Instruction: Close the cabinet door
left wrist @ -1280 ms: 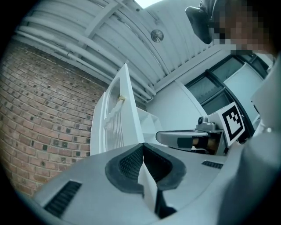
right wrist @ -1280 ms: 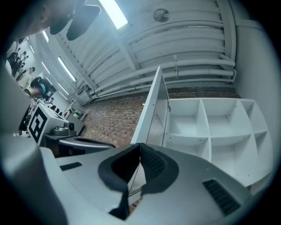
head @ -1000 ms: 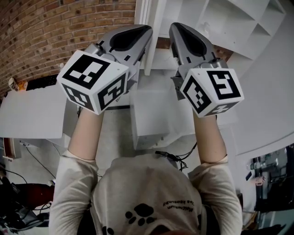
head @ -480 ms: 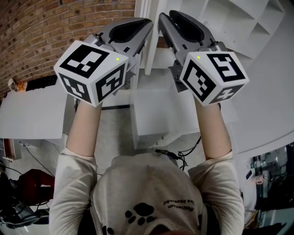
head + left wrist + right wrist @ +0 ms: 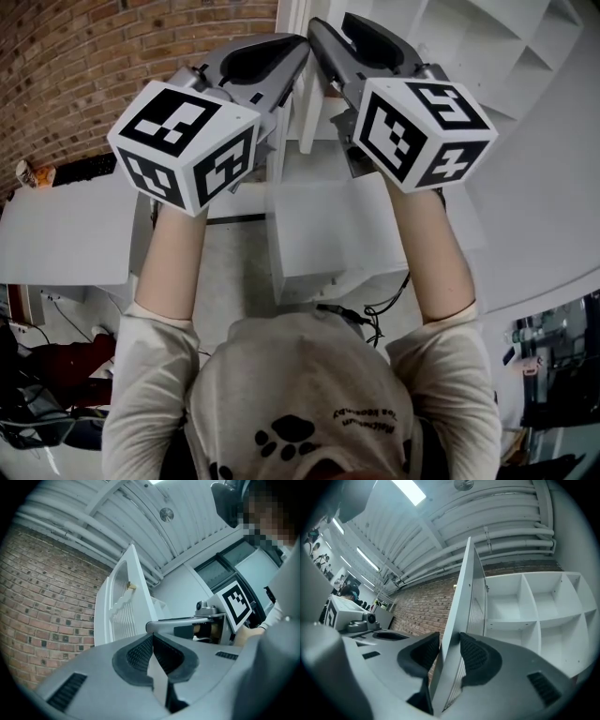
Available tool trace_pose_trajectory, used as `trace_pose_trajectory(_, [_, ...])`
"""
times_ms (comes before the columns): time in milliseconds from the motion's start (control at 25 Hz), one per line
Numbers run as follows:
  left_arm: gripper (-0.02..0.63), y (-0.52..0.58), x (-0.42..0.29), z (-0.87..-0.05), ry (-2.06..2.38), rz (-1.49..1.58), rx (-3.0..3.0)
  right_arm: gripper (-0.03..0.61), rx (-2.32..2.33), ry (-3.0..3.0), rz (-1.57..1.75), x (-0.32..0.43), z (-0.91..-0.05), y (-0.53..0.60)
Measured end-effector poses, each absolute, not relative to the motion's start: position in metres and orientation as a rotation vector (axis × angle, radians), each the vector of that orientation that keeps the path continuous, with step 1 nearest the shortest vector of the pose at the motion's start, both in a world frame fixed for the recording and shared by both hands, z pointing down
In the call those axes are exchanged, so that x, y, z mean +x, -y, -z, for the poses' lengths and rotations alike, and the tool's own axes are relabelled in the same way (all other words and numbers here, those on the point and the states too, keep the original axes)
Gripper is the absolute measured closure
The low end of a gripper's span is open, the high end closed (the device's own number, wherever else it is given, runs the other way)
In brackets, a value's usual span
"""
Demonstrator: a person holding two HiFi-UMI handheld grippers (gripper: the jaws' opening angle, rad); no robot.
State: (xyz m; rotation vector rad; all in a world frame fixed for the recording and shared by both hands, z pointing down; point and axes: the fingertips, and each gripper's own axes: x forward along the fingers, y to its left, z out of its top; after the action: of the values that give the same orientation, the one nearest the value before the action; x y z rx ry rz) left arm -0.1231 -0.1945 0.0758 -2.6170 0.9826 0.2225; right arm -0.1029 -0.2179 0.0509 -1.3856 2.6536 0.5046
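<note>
The white cabinet door (image 5: 302, 103) stands open, edge-on between my two raised grippers. In the right gripper view the door (image 5: 464, 597) runs up from between the jaws, slatted face towards the cabinet shelves (image 5: 534, 616). My right gripper (image 5: 450, 648) has just been opening; its jaws straddle the door's edge, the left pad a little clear of it. My left gripper (image 5: 152, 637) is shut with nothing in it, just left of the door (image 5: 124, 606). From the head, the left gripper (image 5: 298, 45) and the right gripper (image 5: 328, 26) almost meet at the door's edge.
A brick wall (image 5: 112, 66) lies behind on the left. The open white shelving (image 5: 487, 37) fills the right. Below my arms are a white box (image 5: 319, 234), a white tabletop (image 5: 66, 225) and cables on the floor (image 5: 375, 309).
My right gripper has shifted left to the door's edge and its jaws have spread from shut to wide around that edge. The left gripper has stayed put.
</note>
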Motion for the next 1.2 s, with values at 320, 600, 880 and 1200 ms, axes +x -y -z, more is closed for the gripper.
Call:
trace_pose_trajectory(320, [0.603, 0.2, -0.125, -0.084, -0.971, -0.201, -2.635, 0.419, -1.49, -2.624, -0.552, -0.106, -0.051, 0.222])
trace_pose_trajectory(600, [0.603, 0.206, -0.123, -0.092, -0.962, -0.185, -2.658, 0.419, -1.53, -2.585, -0.56, -0.106, -0.051, 0.226])
trace_pose_trajectory(880, [0.603, 0.209, -0.115, -0.101, -0.888, -0.162, -2.694, 0.434, -1.501, -2.568, -0.496, -0.103, -0.051, 0.232])
trace_pose_trajectory(1200, [0.603, 0.205, -0.096, -0.108, -0.823, -0.158, -2.719, 0.446, -1.508, -2.578, -0.479, -0.08, -0.051, 0.228])
